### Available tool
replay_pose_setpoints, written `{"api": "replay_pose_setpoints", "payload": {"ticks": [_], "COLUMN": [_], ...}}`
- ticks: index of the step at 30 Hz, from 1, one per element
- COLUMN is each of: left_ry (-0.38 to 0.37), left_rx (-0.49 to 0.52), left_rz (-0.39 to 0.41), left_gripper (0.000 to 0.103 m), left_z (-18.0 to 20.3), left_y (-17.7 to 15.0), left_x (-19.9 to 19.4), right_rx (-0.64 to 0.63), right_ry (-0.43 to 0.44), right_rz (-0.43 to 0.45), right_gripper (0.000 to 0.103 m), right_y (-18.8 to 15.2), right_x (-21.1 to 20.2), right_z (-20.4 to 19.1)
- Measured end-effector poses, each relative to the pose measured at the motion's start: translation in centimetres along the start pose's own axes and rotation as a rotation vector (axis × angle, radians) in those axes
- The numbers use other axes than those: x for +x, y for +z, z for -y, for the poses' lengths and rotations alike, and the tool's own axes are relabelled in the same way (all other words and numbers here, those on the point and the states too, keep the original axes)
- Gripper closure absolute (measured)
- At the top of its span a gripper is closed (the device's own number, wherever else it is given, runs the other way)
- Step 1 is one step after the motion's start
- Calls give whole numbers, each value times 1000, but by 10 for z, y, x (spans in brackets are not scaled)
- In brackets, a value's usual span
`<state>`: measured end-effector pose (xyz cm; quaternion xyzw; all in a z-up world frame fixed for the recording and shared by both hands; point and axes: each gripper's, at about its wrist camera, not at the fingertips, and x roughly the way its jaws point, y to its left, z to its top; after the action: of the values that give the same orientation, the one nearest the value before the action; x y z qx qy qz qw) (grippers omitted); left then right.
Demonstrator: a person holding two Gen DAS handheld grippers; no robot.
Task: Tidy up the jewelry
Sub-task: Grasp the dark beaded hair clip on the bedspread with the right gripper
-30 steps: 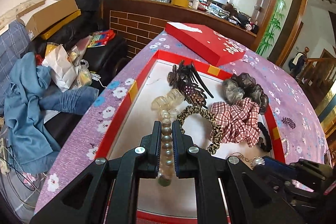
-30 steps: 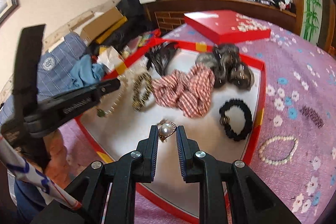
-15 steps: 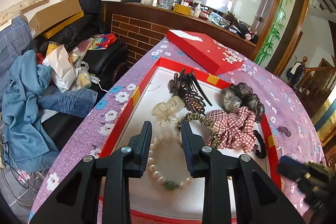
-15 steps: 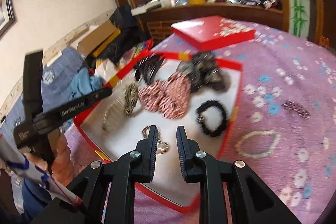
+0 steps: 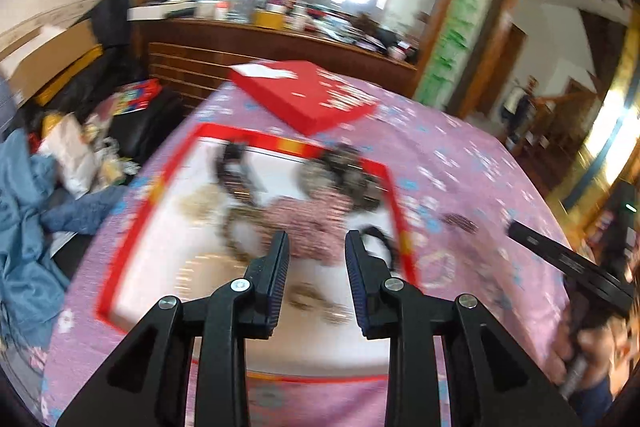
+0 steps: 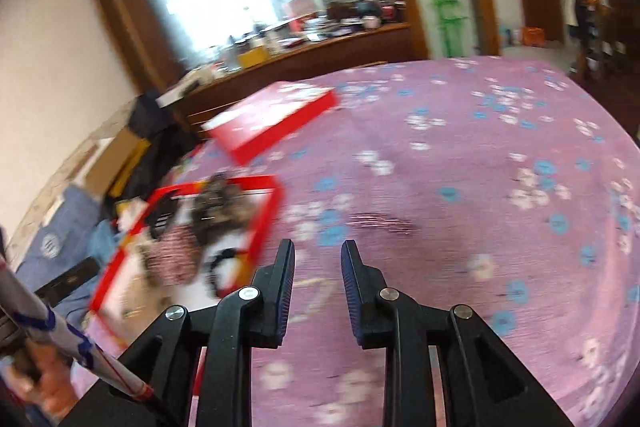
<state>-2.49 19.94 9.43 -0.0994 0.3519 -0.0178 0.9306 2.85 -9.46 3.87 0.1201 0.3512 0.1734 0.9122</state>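
A red-rimmed tray (image 5: 142, 227) with a white floor lies on the purple cloth. It holds a plaid scrunchie (image 5: 312, 223), dark hair clips (image 5: 236, 167), a black bracelet (image 5: 380, 237), a blurred pearl bracelet (image 5: 208, 267) and a pearl brooch (image 5: 316, 303). My left gripper (image 5: 314, 239) hangs open above the tray's near half with nothing between its fingers. My right gripper (image 6: 316, 247) is over the cloth to the right of the tray (image 6: 266, 219), its jaws opening and empty. A second pearl bracelet (image 6: 312, 291) lies on the cloth under it, and a dark comb clip (image 6: 380, 221) lies just beyond.
A red box lid (image 5: 308, 99) lies on the cloth behind the tray. The floral tablecloth (image 6: 500, 155) spreads bare to the right. Blue clothes (image 5: 20, 227), bags and a cardboard box (image 5: 52, 59) crowd the seat at left. A wooden counter (image 5: 280, 39) stands behind.
My left gripper let go of the pearl bracelet in the tray, opened and drew back. My right gripper left the brooch in the tray and swung right over the cloth, opening wider.
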Motion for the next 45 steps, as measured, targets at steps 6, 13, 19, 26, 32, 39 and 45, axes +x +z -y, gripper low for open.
{"api": "replay_pose_setpoints", "payload": {"ticks": [6, 13, 19, 26, 32, 39, 45], "left_ry": [-119, -76, 30, 41, 56, -149, -172], "left_rx": [205, 425, 518, 554, 503, 240, 233], "left_rz": [-141, -323, -394, -444, -417, -214, -167], "left_gripper": [76, 76, 76, 79, 98, 98, 98], "left_z": [90, 153, 159, 160, 170, 144, 136], "left_y": [2, 3, -3, -11, -10, 17, 19], "left_x": [40, 118, 151, 170, 176, 134, 124], "right_rx": [136, 205, 230, 232, 234, 265, 255], "right_ry": [21, 47, 79, 81, 62, 28, 63], "right_rz": [-40, -14, -13, -4, 5, 19, -61], "right_gripper": [77, 77, 77, 77, 77, 77, 77], "right_y": [-6, -6, -4, -5, -5, -4, 0], "right_x": [13, 2, 3, 1, 0, 1, 10], "right_z": [50, 66, 69, 69, 70, 81, 76]}}
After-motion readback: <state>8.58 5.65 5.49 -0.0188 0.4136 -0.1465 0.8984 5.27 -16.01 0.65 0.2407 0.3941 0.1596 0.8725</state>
